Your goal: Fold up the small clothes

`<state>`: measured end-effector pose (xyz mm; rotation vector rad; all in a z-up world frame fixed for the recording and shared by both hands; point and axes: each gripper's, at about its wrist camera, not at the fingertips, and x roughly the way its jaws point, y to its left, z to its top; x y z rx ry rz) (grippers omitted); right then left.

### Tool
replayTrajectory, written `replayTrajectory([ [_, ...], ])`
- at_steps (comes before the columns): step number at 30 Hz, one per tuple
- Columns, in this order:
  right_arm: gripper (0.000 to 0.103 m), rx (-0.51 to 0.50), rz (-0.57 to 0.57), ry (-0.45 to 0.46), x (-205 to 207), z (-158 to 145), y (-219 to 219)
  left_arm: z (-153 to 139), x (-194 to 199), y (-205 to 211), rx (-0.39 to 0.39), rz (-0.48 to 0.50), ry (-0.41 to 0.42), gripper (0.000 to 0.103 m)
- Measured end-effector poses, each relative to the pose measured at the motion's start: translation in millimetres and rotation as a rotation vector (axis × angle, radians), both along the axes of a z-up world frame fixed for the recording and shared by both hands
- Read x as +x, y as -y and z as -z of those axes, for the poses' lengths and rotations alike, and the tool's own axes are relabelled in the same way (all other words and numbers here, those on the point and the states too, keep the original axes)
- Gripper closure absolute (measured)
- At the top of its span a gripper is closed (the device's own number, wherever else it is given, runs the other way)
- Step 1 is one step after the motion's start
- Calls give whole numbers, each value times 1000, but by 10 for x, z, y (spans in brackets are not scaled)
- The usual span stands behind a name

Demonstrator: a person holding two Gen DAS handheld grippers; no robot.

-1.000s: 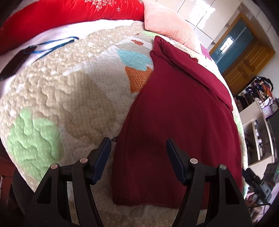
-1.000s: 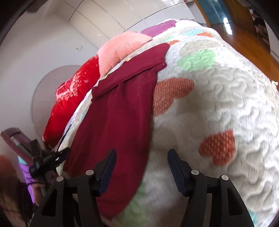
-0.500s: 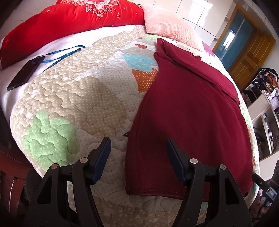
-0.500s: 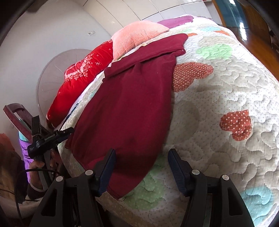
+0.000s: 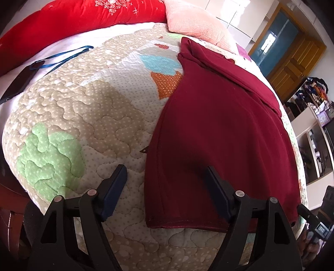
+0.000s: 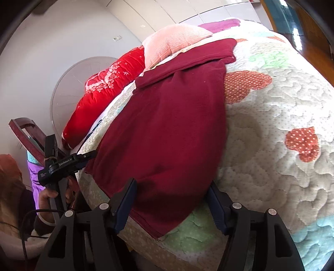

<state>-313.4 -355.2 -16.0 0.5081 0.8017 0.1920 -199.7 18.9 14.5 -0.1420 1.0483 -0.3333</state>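
A: Garment (image 5: 219, 129) first: where does it lie?

B: Dark red, spread flat on the quilt (image 5: 87, 116), its hem toward the near edge of the quilt and its folded top band toward the far end, just short of the pink pillow (image 5: 194, 23).

A: And the left tongs (image 5: 166, 183)?

B: Wide open, holding nothing. They straddle the garment's near left corner: one finger over bare quilt, the other over the cloth. I cannot tell whether either finger touches.

A: The right tongs (image 6: 172, 198)?

B: Also spread wide and empty, at the garment's near right corner, which hangs over the quilt's edge. The cloth looks to sit between the fingers, though contact is hard to judge.

A: Anything else by the garment?

B: A red pillow (image 5: 83, 18) beyond it beside the pink one, and a phone (image 5: 17, 80) with a blue strap (image 5: 62, 57) well off to its left.
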Motion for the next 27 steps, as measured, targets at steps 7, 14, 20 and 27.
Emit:
replayTrajectory([
  [7, 36, 16, -61, 25, -24, -4, -2, 11, -32, 63, 41, 77, -22, 25],
  [14, 36, 15, -84, 28, 30, -1, -22, 58, 13, 165, 54, 90, -31, 18],
  [20, 36, 76, -107, 22, 21, -2, 12, 58, 40, 162, 44, 94, -41, 17],
  [27, 39, 71, -140, 36, 8, 10, -44, 64, 42, 160, 43, 111, -47, 17],
])
